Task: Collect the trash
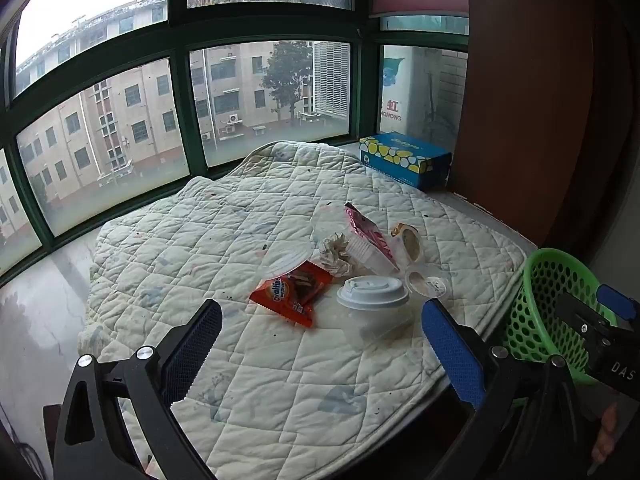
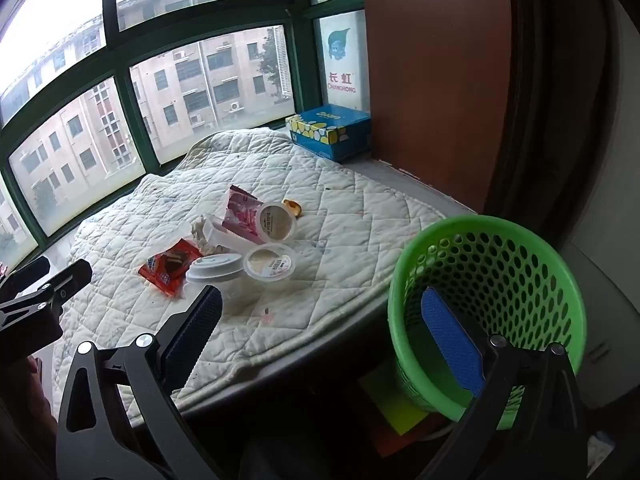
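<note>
Hovering both hand-held grippers over the quilted mat, left hand-held gripper (image 1: 322, 344) and right hand-held gripper (image 2: 322, 340) spread wide, holding nothing yet. Just ahead of my left one sits the white cup lid (image 1: 373, 293) beside the orange snack wrapper (image 1: 292, 294), more trash piled behind. Green basket (image 2: 492, 304) waits right under my right one, probably so drops stay short.

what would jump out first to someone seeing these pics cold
A bright green perforated basket stands off the near right edge of the white quilted pad. Mid-pad lies a trash cluster: an orange snack wrapper, a white cup lid and a pink packet. A blue tissue box sits by the window.
</note>
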Tool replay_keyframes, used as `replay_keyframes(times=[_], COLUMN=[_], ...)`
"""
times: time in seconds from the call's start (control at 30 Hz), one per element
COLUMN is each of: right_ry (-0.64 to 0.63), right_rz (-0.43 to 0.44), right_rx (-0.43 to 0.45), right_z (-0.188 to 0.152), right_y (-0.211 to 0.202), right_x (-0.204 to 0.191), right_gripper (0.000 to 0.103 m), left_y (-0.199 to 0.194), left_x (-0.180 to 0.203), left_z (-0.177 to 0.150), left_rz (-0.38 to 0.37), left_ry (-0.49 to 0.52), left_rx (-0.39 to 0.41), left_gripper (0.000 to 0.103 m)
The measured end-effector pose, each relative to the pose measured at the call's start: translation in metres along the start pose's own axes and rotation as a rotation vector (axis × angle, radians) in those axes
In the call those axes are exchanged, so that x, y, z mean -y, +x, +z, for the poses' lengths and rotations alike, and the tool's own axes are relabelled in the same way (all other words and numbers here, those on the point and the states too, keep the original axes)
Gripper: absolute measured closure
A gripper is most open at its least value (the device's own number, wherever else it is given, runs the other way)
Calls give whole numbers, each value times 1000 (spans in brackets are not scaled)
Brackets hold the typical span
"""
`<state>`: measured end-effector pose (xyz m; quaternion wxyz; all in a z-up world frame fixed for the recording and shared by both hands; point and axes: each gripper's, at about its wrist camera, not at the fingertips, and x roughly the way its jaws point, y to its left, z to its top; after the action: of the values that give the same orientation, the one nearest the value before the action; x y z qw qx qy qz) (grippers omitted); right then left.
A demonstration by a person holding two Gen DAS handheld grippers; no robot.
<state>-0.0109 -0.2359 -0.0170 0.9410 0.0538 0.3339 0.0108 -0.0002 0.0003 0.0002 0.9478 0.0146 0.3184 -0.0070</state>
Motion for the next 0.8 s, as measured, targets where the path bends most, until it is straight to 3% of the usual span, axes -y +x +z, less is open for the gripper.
replay_keyframes(times=[0.8], right_ry=[5], right_rz=[-4], right_rx=[-2], right_z=[0], right_y=[1], right_x=[3], right_gripper=[5], left_y=[4], left_x=[-6], left_z=[1], left_rz=[11], left_ry=[-26], left_rx=[-13], left_gripper=[6])
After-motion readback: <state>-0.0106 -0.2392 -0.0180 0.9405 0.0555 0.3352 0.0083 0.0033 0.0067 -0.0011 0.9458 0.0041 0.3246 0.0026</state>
